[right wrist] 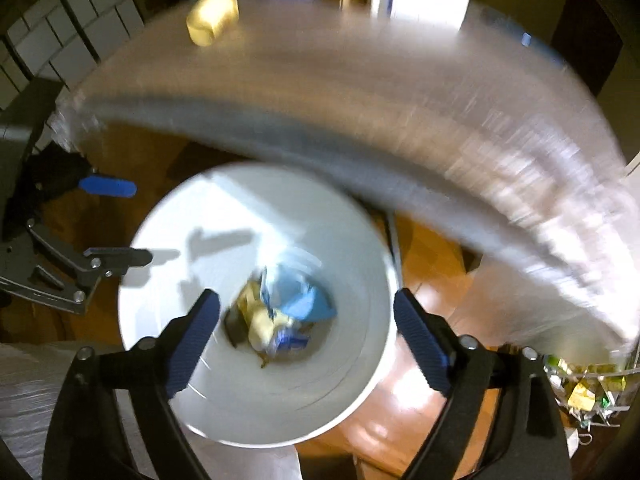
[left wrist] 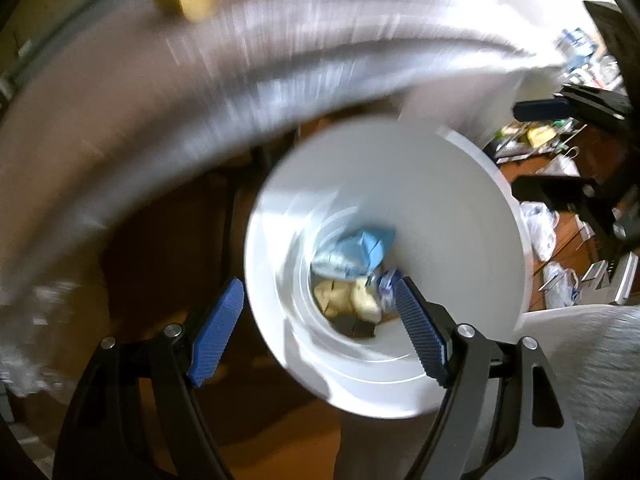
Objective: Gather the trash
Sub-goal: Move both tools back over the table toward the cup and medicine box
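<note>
Black arms tipped with ribbed blue pads fill the bottom of both wrist views. From the left wrist, the left gripper (left wrist: 320, 330) stands wide, nothing between its pads, and the round white plastic bin (left wrist: 452, 208) gapes just beyond it in the lower middle of the frame. One pad hangs outside the bin's near rim, the other over its mouth. Down at the bottom of the bin lies the trash: a crumpled light-blue wrapper (left wrist: 360, 250) above a few pale yellowish scraps (left wrist: 348, 300), well apart from the fingertips. At the right edge of that view the right gripper (left wrist: 548, 146) pokes in, also spread.

From the right wrist, the right gripper hangs wide and empty over the same bin, whose far inner wall catches shadows of the fingers. The trash sits between its two pads in the picture, but deep below them. The left gripper shows at the left edge. A blurred grey tabletop (right wrist: 360, 92) arcs across the top, with a yellow cylindrical object (right wrist: 212, 14) on it at the upper left.
</note>
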Action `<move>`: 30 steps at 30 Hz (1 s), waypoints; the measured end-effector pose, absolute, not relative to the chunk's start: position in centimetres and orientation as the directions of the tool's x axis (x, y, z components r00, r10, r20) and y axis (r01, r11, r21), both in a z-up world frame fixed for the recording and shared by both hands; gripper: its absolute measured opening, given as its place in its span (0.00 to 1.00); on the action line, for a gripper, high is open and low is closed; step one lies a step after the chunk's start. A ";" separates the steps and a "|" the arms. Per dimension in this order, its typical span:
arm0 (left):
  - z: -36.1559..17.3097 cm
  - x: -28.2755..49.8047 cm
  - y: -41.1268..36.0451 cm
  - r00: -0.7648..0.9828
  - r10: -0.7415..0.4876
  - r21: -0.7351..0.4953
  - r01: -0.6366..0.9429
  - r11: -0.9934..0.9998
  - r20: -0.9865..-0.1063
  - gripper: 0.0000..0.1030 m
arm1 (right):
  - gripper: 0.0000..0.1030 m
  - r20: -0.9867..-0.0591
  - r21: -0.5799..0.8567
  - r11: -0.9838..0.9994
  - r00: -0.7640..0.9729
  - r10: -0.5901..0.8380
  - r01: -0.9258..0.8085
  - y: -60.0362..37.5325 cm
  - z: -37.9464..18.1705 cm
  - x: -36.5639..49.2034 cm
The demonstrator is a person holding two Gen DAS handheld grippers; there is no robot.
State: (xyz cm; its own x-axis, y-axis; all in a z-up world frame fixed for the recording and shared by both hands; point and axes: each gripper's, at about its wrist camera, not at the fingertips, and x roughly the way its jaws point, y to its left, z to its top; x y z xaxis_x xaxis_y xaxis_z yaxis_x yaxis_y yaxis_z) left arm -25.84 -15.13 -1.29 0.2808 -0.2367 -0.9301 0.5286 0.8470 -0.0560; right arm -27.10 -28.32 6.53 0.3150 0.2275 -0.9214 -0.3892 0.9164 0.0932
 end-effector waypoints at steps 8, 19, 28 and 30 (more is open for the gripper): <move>7.8 -24.2 -13.3 0.570 -0.269 -0.009 0.416 0.909 -0.776 0.99 | 0.96 -0.768 -0.093 0.930 0.620 0.161 -0.357 -29.7 15.0 -25.6; 6.0 -17.2 -14.1 0.556 -0.216 -0.042 0.308 0.950 -0.802 0.98 | 0.96 -0.760 -0.091 0.941 0.633 0.146 -0.327 -29.4 13.9 -15.7; 4.8 -15.4 -14.7 0.531 -0.209 -0.066 0.276 0.959 -0.821 0.97 | 0.96 -0.796 -0.011 0.940 0.572 0.197 -0.340 -29.2 12.0 -8.9; 4.7 -15.1 -14.8 0.528 -0.208 -0.070 0.270 0.960 -0.824 0.97 | 0.96 -0.797 -0.015 0.937 0.570 0.199 -0.348 -28.9 11.6 -7.9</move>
